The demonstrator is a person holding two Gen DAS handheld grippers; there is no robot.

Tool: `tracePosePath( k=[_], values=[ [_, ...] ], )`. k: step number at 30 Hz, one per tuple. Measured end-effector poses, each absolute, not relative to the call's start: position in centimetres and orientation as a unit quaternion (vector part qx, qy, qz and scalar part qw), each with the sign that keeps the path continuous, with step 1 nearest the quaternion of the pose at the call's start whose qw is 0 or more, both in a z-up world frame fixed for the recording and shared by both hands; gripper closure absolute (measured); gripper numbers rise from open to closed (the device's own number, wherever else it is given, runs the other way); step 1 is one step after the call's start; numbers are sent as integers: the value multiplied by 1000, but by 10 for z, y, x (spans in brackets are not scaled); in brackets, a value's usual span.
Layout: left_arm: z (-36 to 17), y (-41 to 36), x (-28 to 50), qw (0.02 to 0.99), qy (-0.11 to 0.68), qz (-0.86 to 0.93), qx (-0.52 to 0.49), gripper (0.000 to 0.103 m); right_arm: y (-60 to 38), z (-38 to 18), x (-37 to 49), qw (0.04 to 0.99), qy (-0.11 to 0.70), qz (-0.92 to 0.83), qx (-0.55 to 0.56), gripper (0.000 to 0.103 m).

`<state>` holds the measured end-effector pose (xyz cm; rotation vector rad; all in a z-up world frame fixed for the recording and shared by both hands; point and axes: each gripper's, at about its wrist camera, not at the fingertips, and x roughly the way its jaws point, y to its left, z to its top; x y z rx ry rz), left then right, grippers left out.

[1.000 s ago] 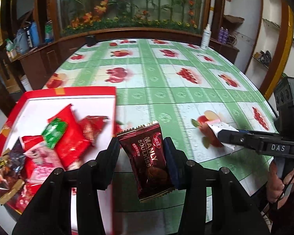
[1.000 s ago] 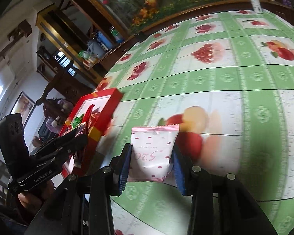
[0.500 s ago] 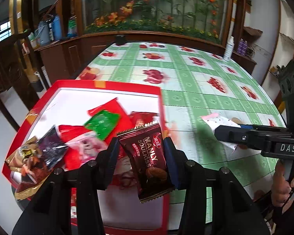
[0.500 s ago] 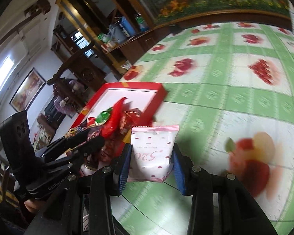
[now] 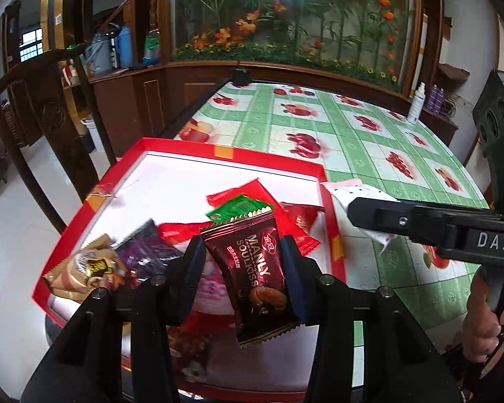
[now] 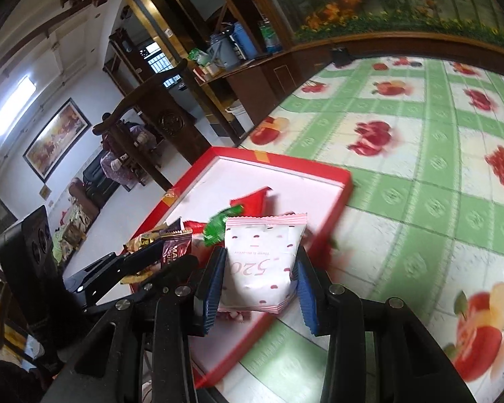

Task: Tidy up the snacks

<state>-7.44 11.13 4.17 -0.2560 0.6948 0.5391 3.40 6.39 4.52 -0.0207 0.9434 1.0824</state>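
Note:
My left gripper point(image 5: 243, 262) is shut on a dark red "Manly Soulkiss" snack packet point(image 5: 255, 275) and holds it above the red box point(image 5: 232, 154) with a white floor. Several snack packets point(image 5: 238, 208) lie in the box. My right gripper point(image 6: 258, 278) is shut on a white and pink "520" packet point(image 6: 260, 262), held over the box's right rim point(image 6: 339, 201). In the left wrist view the right gripper point(image 5: 359, 206) comes in from the right with that packet point(image 5: 356, 193). The left gripper point(image 6: 144, 262) shows at the lower left of the right wrist view.
The table has a green and white fruit-print cloth point(image 5: 352, 134). A white bottle point(image 5: 415, 104) stands at its far right edge. A dark wooden chair point(image 5: 40, 100) stands left of the table. A wooden cabinet with a flower display point(image 5: 285, 27) lines the back.
Both grippers have moved left toward the red box with their packets. The left packet now hangs over the box's contents; the right packet has reached the box's right rim.

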Motion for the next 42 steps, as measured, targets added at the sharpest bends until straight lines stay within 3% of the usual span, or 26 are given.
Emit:
tracePosePath(
  k=[13,15,17,18,42],
  values=[
    [37,165,-96,874,333,323,-145,56,121,52,22,757,401,515,-25,59],
    [36,167,-98,870,332,334,-144,41,125,53,22,754,397,523,-15,53],
    [38,166,-100,870,325,342,-141,27,122,54,23,755,393,525,-2,34],
    [39,165,-101,871,323,344,-138,24,120,54,24,759,389,522,3,30],
    [59,119,-99,850,331,403,-77,24,45,25,3,776,395,492,-17,30]
  ],
)
